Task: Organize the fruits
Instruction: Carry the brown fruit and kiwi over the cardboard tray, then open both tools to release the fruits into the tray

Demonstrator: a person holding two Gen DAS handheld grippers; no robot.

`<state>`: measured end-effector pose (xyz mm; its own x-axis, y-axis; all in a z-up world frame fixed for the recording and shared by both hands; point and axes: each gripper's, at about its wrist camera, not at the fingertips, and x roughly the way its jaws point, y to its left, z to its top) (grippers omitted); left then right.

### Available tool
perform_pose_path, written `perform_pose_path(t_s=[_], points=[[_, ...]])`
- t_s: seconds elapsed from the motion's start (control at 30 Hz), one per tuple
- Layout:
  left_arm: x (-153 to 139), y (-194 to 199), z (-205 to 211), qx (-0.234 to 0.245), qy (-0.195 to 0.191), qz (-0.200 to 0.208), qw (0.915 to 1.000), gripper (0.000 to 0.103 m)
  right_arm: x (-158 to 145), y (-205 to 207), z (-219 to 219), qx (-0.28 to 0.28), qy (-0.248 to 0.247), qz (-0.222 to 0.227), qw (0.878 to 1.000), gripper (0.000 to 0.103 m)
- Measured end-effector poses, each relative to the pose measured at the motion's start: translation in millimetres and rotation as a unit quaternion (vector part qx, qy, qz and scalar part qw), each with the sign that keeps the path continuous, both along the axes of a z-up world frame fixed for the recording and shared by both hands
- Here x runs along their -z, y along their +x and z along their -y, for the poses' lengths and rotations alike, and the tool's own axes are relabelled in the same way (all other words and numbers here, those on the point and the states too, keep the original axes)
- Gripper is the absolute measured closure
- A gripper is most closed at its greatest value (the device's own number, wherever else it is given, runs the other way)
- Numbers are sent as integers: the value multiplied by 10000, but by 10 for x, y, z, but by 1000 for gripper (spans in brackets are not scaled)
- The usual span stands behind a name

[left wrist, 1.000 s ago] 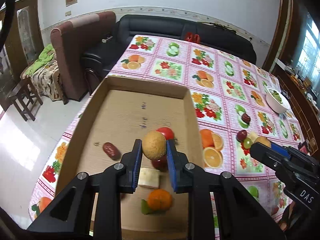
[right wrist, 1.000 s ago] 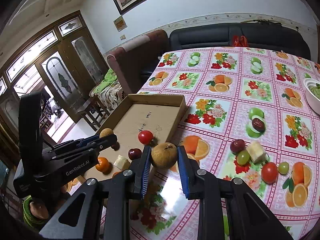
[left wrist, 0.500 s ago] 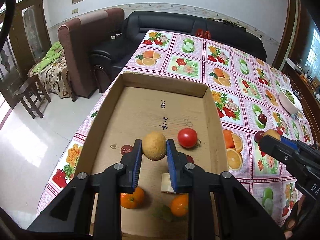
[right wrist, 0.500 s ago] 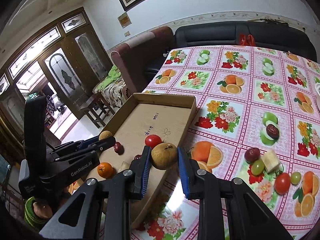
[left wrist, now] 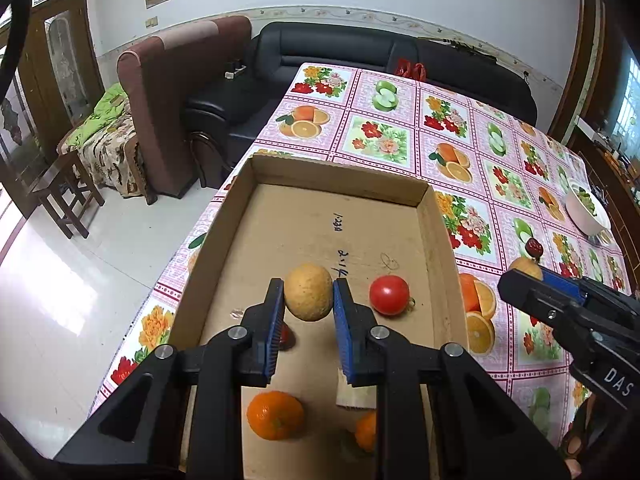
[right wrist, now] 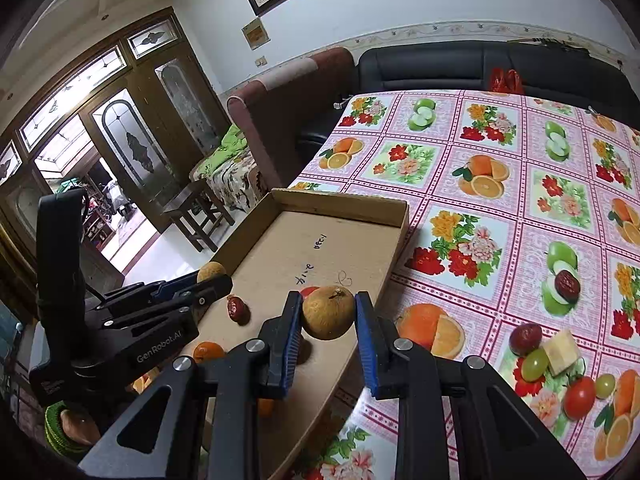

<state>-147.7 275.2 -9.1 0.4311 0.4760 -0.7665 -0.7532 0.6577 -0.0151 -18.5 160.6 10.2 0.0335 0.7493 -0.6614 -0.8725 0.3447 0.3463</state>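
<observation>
Both grippers loaded over the cardboard box, each clamped on a round tan-skinned fruit.

The left gripper (left wrist: 308,298) has its blue fingers (left wrist: 273,320) closed on a yellow-brown fruit (left wrist: 308,297), held clear above the cardboard box (left wrist: 442,240), evidently for setting down on bare floor beside the tomato (left wrist: 389,295). The right gripper (right wrist: 328,312) pinches a second brown fruit (right wrist: 328,312) by its sides, stem uppermost, over the box's right wall. Already boxed: two mandarins (left wrist: 275,415) and a red date (right wrist: 236,308). Grapes (right wrist: 535,364), another tomato (right wrist: 579,397) and loose pieces lie unsorted on the tabletop (right wrist: 520,216).
</observation>
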Motion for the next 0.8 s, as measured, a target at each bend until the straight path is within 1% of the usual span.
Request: perform_pose_path(t_s=[0.3,0.5,0.67,0.8], points=[[5,104,-159,30,-10,-99,9999,81,105,80,-229,-86,-118,-48,9999,77],[47,228,-330,39,-47,-240,9997,81,183,129,-581,-262,-310,6,9992,77],[163,317,-514,-16,-245,-390,9989,81,296,196,-854,-317,-517,26,9982,76],[298,370,-643,-70,-482,-525,9974,81,421,227,-1052,-396,-749,45,9964,76]])
